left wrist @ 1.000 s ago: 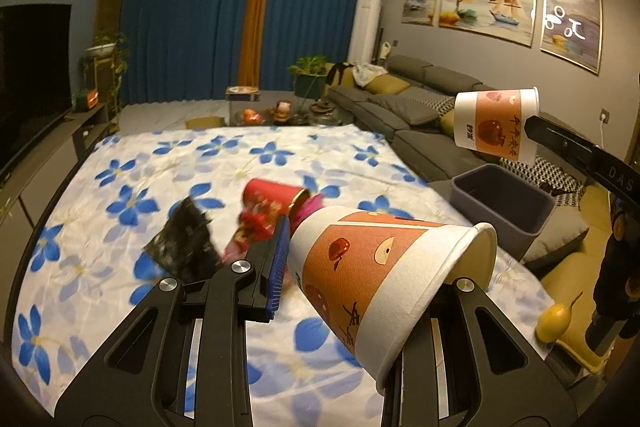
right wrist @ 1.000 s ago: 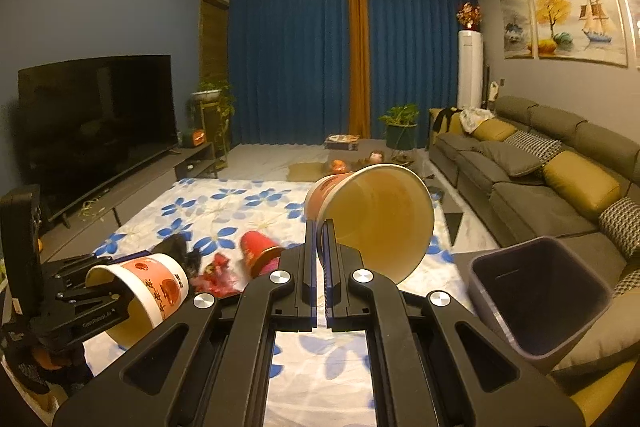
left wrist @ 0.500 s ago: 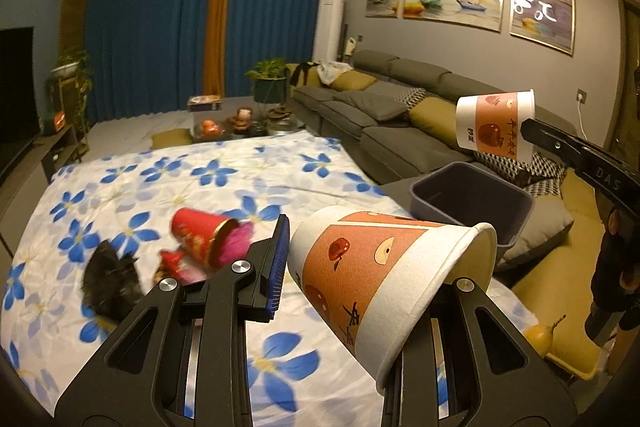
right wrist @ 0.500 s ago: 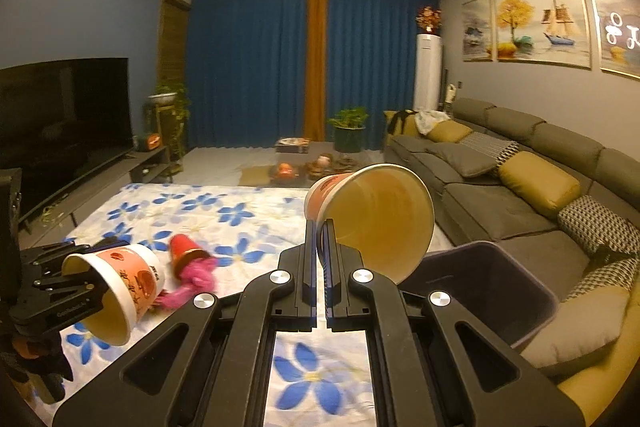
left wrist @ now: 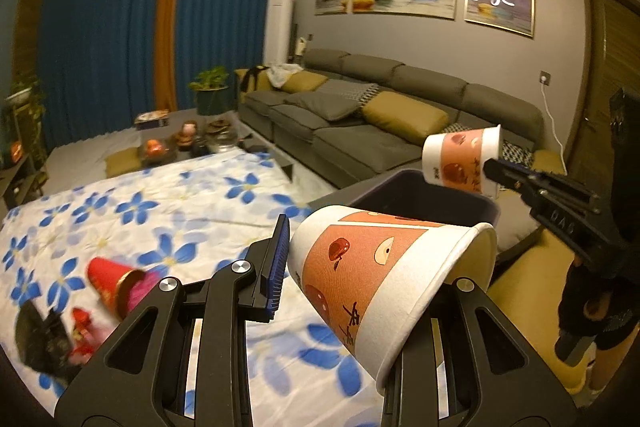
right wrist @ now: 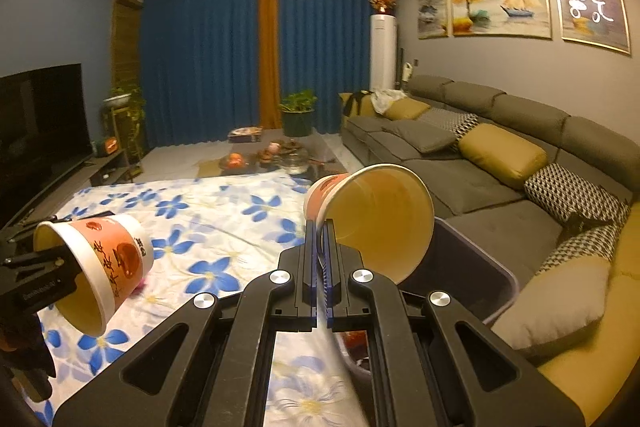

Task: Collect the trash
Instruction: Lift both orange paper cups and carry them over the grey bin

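Both cups had been carried away from the litter on the flowered cloth and toward the dark bin beside the sofa, which had been well off to the side a second earlier. By now the right cup was hanging over the bin's near rim, and the bin's far edge was seen just behind the left cup in the left wrist view.

The right gripper was closed flat on the rim wall of its cup, one finger inside and one outside, so that the cup was held tipped with its mouth toward the camera; such a pinch was probably chosen because thin paper gives little else to grasp. The left gripper was set wider, and its cup was wedged across the gap, lying on its side with the base against the blue ribbed pad. The other finger was hidden behind the cup, so contact there could not be confirmed.

Both cups were tapered paper tubs, white at the rolled rim, with an orange printed band and a plain tan inside. A red cup, a dark crumpled wrapper and some red scraps were left on the cloth, so the collecting was judged to be only partly done.
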`<state>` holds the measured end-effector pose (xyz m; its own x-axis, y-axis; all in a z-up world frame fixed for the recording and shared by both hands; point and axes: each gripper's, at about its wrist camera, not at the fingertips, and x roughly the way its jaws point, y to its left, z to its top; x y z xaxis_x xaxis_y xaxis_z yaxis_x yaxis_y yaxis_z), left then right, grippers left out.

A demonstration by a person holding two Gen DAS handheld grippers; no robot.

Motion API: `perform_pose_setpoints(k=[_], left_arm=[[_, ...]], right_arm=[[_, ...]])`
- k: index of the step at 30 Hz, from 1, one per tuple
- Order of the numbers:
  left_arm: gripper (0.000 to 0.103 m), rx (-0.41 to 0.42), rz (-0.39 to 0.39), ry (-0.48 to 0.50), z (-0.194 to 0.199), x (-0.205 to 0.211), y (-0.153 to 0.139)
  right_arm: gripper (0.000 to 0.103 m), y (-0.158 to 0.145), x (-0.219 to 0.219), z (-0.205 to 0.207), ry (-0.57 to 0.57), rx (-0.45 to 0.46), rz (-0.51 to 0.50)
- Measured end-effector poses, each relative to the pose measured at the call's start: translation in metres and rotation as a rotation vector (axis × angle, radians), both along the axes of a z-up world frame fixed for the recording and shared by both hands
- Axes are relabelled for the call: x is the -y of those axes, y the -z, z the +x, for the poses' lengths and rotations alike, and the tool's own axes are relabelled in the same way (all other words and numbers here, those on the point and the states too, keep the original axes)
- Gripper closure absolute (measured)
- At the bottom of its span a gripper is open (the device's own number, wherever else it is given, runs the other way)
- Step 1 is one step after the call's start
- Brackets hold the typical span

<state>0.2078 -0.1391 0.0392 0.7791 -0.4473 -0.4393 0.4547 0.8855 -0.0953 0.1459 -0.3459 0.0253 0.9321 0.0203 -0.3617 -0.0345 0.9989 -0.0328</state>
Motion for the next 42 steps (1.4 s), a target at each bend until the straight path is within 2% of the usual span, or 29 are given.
perform_pose_setpoints(k=[8, 19, 42], left_arm=[[0.076, -0.025, 0.001, 0.079, 0.032, 0.050, 0.009], [0.076, -0.066, 0.011, 0.136, 0.068, 0.102, 0.033], [0.076, -0.173, 0.045, 0.182, 0.110, 0.161, 0.074]], right_arm=[[0.099, 0.013, 0.029, 0.015, 0.063, -0.035, 0.024], [0.099, 0.029, 0.050, 0.026, 0.118, -0.064, 0.021], [0.099, 0.057, 0.072, 0.049, 0.154, -0.138, 0.069]])
